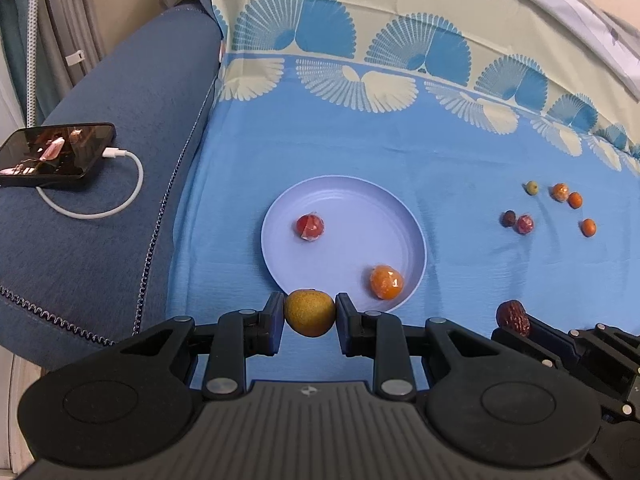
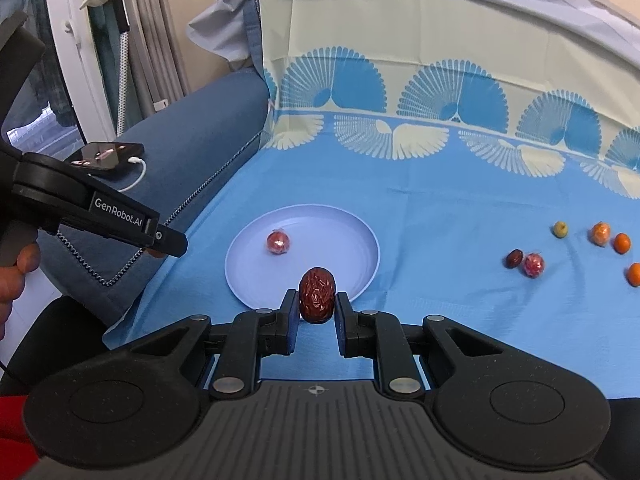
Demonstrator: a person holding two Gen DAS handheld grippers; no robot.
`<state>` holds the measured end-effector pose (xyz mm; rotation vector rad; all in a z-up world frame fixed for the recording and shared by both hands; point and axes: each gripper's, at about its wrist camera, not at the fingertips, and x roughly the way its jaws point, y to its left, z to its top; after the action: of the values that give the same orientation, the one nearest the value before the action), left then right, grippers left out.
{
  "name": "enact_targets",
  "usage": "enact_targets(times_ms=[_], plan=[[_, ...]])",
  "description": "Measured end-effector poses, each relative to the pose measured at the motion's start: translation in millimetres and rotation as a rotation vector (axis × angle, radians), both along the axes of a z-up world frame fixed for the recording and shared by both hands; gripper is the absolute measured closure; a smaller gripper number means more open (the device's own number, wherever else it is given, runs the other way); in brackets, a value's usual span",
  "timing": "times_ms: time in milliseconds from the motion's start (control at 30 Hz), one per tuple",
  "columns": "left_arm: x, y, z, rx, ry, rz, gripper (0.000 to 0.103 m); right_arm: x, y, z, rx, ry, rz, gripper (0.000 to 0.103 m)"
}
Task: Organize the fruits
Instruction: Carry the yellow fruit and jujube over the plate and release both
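My left gripper (image 1: 310, 301) is shut on a round yellow-brown fruit (image 1: 310, 314), just at the near rim of the pale lilac plate (image 1: 360, 216). On the plate lie a red wrapped fruit (image 1: 310, 226) and an orange wrapped fruit (image 1: 386, 282). My right gripper (image 2: 316, 298) is shut on a wrinkled red date (image 2: 317, 294), held upright over the plate's near edge (image 2: 340, 240). The date (image 1: 513, 317) also shows at the lower right of the left wrist view. The left gripper (image 2: 168, 245) reaches in from the left.
Several small loose fruits lie on the blue cloth to the right: a green one (image 2: 561, 229), oranges (image 2: 622, 243), a dark date (image 2: 514, 258), a red wrapped one (image 2: 534, 265). A phone (image 1: 56, 156) on its white cable rests on the blue sofa arm (image 1: 140, 100).
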<state>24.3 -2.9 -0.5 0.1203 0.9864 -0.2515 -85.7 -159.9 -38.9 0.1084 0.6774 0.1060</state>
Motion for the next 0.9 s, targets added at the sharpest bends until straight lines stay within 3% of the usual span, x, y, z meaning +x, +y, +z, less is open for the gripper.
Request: enact_targets(times_ms=[533,900], plan=[[61.0,-12.0,-36.4,0.055,0.062,0.009,0.073,72.6,0.6,-27.2,0.008,0.073,0.018,0.083],[108.0,-24.8,-78.4,0.105,0.120,0.007,0.073,123.7,-0.5,-58.3,-0.014,0.144,0.020,0.083]])
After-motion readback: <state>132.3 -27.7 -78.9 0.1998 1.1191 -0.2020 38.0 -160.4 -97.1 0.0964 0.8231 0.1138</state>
